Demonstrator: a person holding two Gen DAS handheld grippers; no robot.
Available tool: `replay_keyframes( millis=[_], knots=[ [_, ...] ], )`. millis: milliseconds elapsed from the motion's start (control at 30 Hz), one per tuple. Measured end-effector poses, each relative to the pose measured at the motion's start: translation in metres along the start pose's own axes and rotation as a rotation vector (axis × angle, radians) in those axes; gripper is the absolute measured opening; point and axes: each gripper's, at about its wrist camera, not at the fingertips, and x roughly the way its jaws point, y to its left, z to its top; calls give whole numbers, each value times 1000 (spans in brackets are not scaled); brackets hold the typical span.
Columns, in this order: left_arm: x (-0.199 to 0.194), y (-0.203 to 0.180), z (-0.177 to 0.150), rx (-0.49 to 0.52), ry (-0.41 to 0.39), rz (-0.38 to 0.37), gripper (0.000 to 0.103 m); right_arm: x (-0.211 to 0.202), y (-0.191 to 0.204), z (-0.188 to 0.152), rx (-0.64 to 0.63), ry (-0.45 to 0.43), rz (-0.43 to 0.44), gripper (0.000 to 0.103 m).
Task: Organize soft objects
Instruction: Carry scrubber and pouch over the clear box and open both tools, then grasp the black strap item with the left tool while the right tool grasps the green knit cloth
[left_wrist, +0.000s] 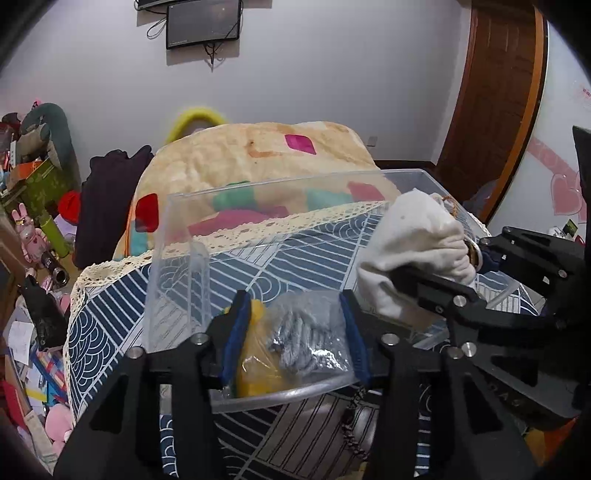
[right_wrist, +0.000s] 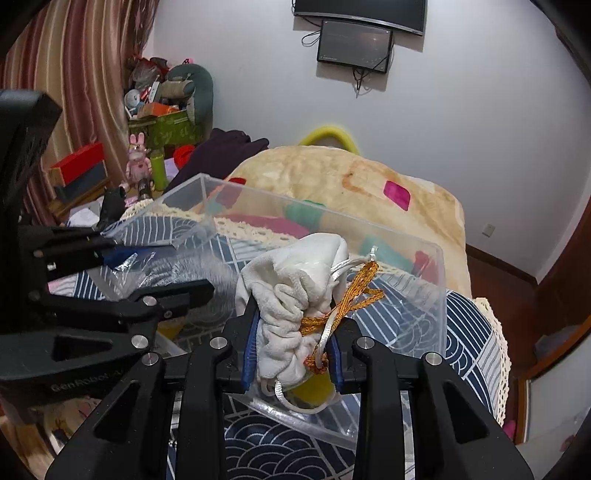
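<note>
A clear plastic bin stands on the blue patterned tablecloth. My left gripper is shut on a clear plastic bag with grey yarn and something yellow inside, held at the bin's near edge. My right gripper is shut on the gathered neck of a white drawstring pouch with an orange cord, held over the bin's right part. The pouch also shows in the left wrist view, with the right gripper behind it. The left gripper shows in the right wrist view.
A beige blanket with coloured patches lies piled behind the bin. Cluttered toys and boxes fill the floor at left. A screen hangs on the wall. A wooden door stands at right.
</note>
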Motion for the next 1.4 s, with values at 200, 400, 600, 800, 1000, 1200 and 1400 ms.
replay_keyframes(
  millis=[200,400,600,800,1000,1200,1400],
  knots=[
    [-9,8,-4,-32,-6,-23,64,-5,-5,-1,5,4,13,44],
    [-30,7,-6,-20,-47,-18,71,-24,-5,-2,12,-44,-15,63],
    [-65,7,-9,-7,-123,6,82,-54,-10,-1,48,-129,-47,78],
    [-101,9,-18,-20,-203,9,94,-84,-10,-2,72,-206,-51,81],
    [-125,9,-40,-7,-231,11,98,-105,-4,-15,86,-252,-50,81],
    [-130,15,-68,-8,-215,25,98,-114,-1,-36,93,-255,-54,81],
    [-121,24,-103,-33,-149,41,98,-111,3,-59,109,-216,-49,81]
  ],
)
